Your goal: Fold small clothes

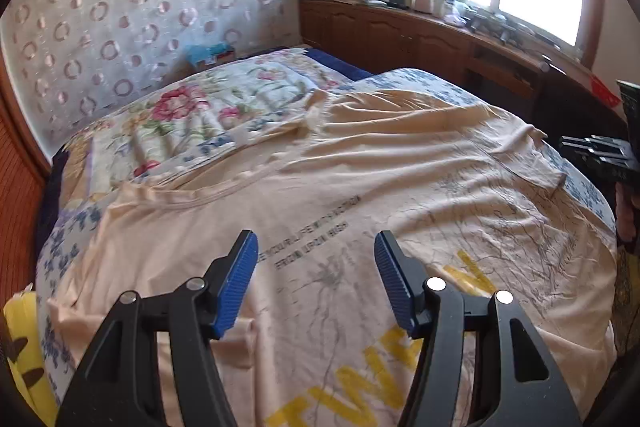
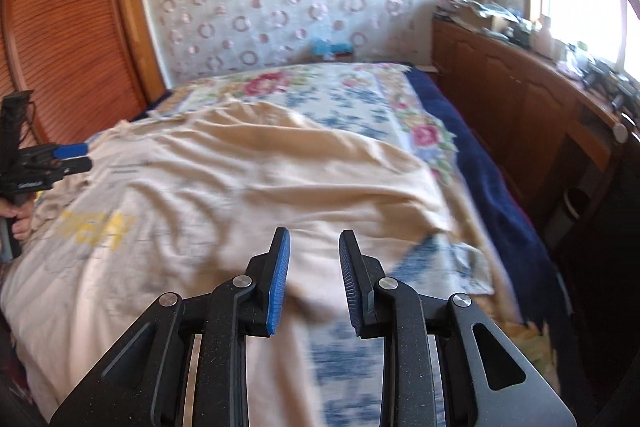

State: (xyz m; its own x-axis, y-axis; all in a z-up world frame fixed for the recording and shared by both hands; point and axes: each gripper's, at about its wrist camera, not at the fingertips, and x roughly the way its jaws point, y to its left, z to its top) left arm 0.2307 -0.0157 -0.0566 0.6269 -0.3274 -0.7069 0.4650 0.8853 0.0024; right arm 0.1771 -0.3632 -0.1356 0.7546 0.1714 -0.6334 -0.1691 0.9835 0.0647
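A cream T-shirt (image 1: 360, 167) with yellow letters and grey print lies spread flat and wrinkled over the bed. Its neckline faces the left in the left wrist view. My left gripper (image 1: 316, 237) hovers over the chest print, open, with nothing between its blue pads. It also shows at the left edge of the right wrist view, the left gripper (image 2: 80, 157) held by a hand. My right gripper (image 2: 315, 233) hangs over the T-shirt (image 2: 240, 179) near its edge on that side. It stands open by a narrower gap and holds nothing. In the left wrist view the right gripper (image 1: 596, 151) shows at the far right.
A floral quilt (image 1: 192, 123) covers the bed under the shirt, with a navy blanket (image 2: 472, 147) along its window side. A wooden cabinet (image 1: 420, 39) with clutter on top runs under the window. Louvred wooden doors (image 2: 68, 39) stand on the other side. A yellow cushion (image 1: 24, 347) lies at the bed's corner.
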